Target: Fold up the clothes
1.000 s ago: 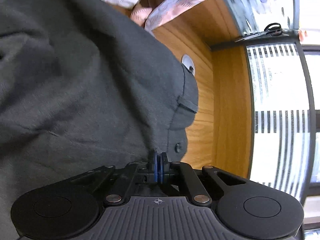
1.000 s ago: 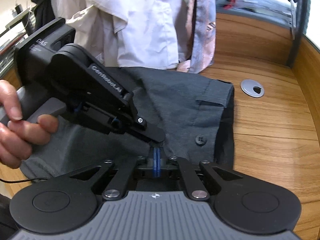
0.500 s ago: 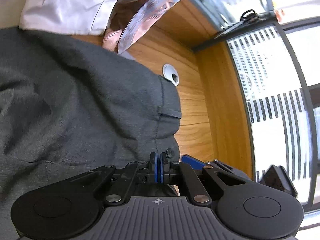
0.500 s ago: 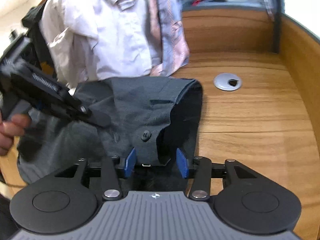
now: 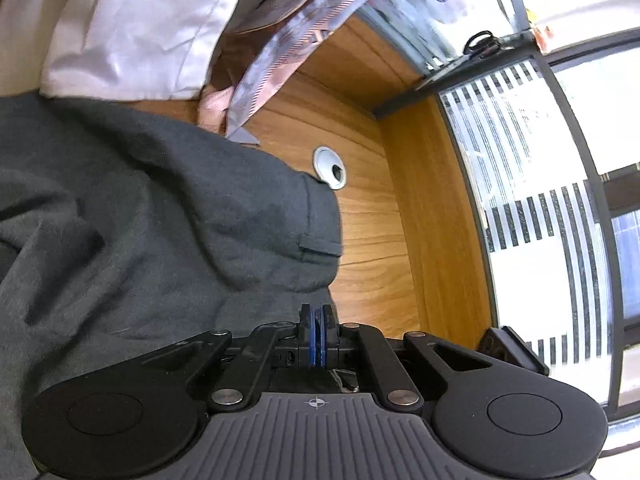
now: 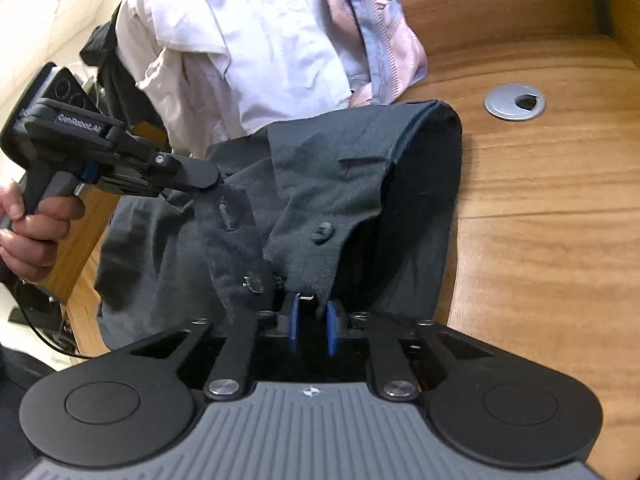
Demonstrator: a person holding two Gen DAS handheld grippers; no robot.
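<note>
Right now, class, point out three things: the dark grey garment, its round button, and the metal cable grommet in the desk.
dark grey garment [image 5: 168, 216]: left wrist view, main fabric.
round button [image 6: 322, 232]: right wrist view, button face.
cable grommet [image 6: 514, 101]: right wrist view, metal rim.

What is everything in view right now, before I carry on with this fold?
dark grey garment: one, dark grey with buttons, bunched on the desk, partly lifted
white shirt: one, white, heaped behind the garment
patterned cloth: one, pink and blue, beside the shirt
cable grommet: one, silver-grey, in the desk
scissors: one pair, black, by the window
wooden desk: one, orange-brown
left gripper: one, black, fingers shut on the garment
right gripper: one, black, fingers just closing, small gap, garment's corner between
hand: one, on the left gripper's handle
</note>
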